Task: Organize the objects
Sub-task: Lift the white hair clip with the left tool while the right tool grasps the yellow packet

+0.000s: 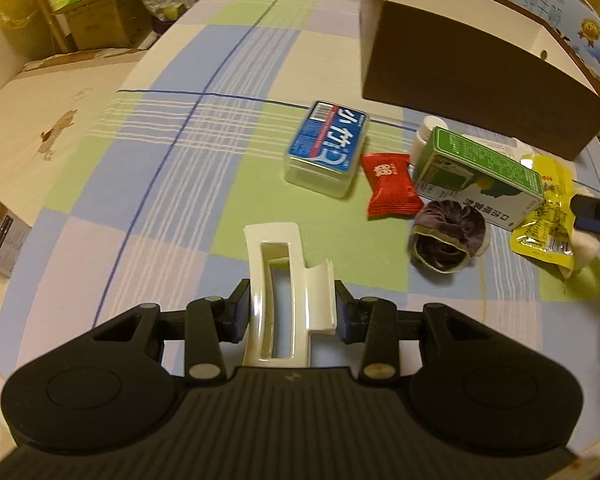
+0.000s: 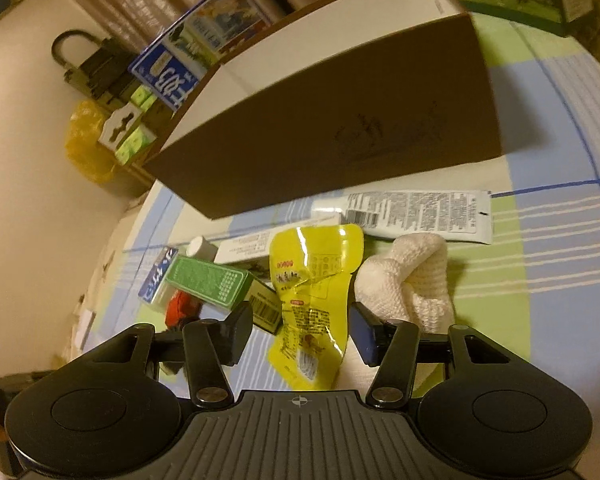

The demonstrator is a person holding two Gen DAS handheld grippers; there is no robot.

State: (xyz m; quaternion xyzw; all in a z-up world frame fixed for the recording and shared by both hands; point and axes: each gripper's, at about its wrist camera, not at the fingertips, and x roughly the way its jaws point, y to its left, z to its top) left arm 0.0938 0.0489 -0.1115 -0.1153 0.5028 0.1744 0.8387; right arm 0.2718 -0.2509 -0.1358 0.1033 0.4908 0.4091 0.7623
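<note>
- Checked cloth in blue, green and lilac covers your tabletop [image 1: 172, 168], with cardboard boxes [image 1: 96, 20] stacked beyond its far left edge.
- Your left claw [image 1: 291, 314] is clamped on a white hair clip [image 1: 284, 292], which stands up between the pads above the cloth.
- Past it, going rightward in the left wrist view, lie a clear case with a blue label [image 1: 326, 148], a red sachet [image 1: 392, 186], a dark scrunchie [image 1: 448, 236] and a green-and-white carton [image 1: 480, 172] that partly hides a small white bottle [image 1: 428, 132].
- Behind this cluster stands a big brown box [image 1: 480, 80] with a white inside.
- Your right claw [image 2: 302, 334] straddles a yellow snack pouch [image 2: 312, 292]; the pads stand just clear of its sides, so it isn't gripped.
- Just right of the pouch sits a knotted white cloth [image 2: 412, 280], and behind both lies a white tube [image 2: 420, 212] against the box's foot.
</note>
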